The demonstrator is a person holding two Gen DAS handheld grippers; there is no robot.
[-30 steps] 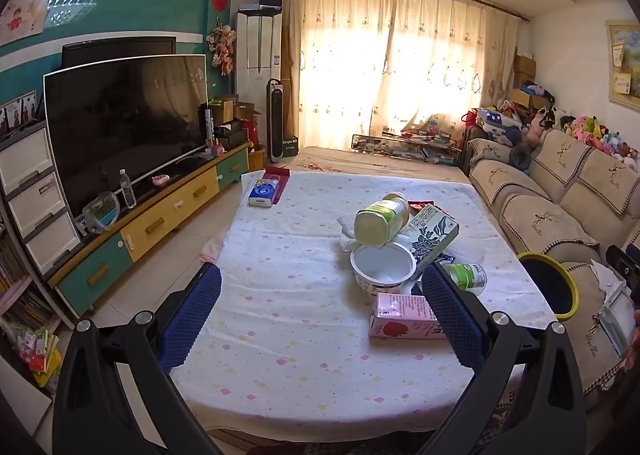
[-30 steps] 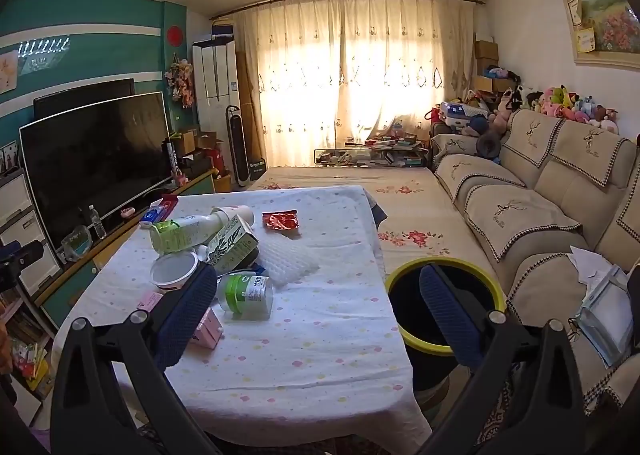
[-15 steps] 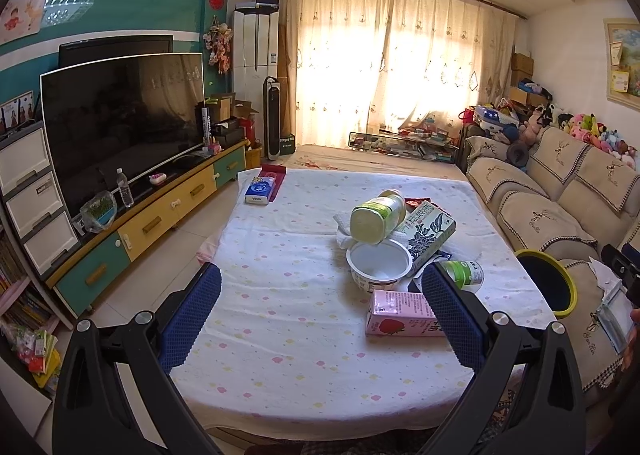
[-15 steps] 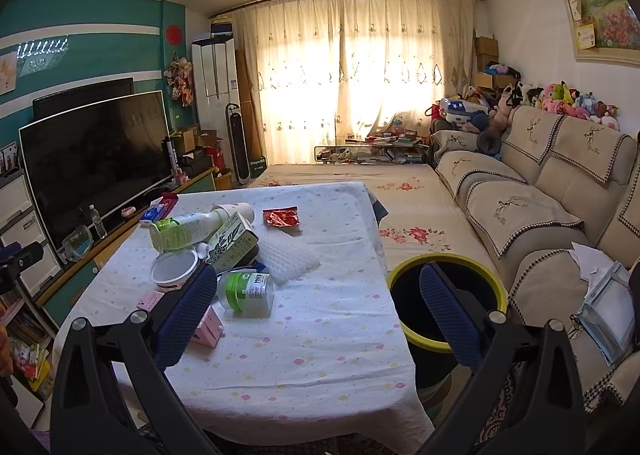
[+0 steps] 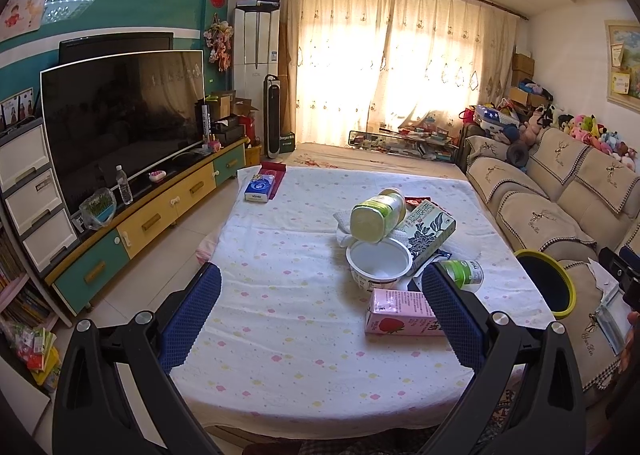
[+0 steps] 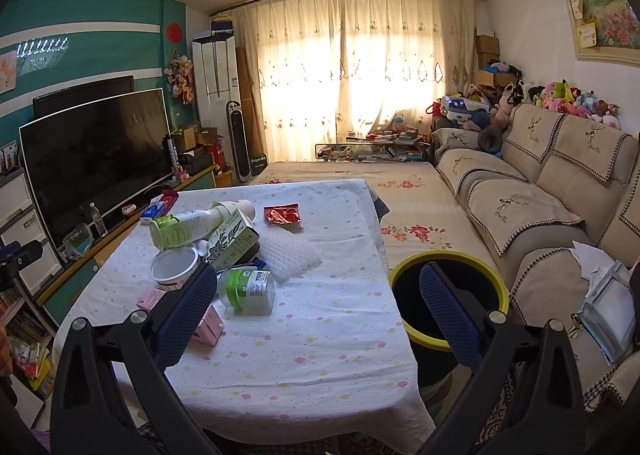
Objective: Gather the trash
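Far left in the left wrist view, on the yellow-and-teal cabinet (image 5: 160, 215) below the dark television (image 5: 120, 119): a clear water bottle (image 5: 124, 185), label unreadable. At the table's (image 5: 280, 335) far left corner, a blue tissue pack (image 5: 258, 187) with white lettering too small to make out, lying beside a red box. Left gripper (image 5: 320, 307) hovering above the near edge of the dotted white tablecloth, blue-padded fingers (image 5: 192, 315) spread wide, nothing between them. Right of centre, the trash in a heap: a green-labelled bottle (image 5: 378, 215) on its side across a white bowl (image 5: 379, 261) and a white wad, its print blurred; touching it, a green-and-white carton (image 5: 430, 231) printed with dark leaves, text illegible; in front, a pink carton (image 5: 400, 317) lying flat, a strawberry picture and white characters on its side, partly behind the right finger; a small jar (image 5: 464, 275) with green lid, label unreadable. Just off the table's right side, next to the beige sofa (image 5: 560, 215), a black bin with yellow rim (image 5: 560, 283). From the right wrist view, right gripper (image 6: 320, 311) likewise parted and empty, left finger overlapping the pink carton, right finger over the bin's mouth; a red foil wrapper (image 6: 282, 214) farther back on the cloth, print unreadable, and a white textured sheet (image 6: 286, 255) near it.
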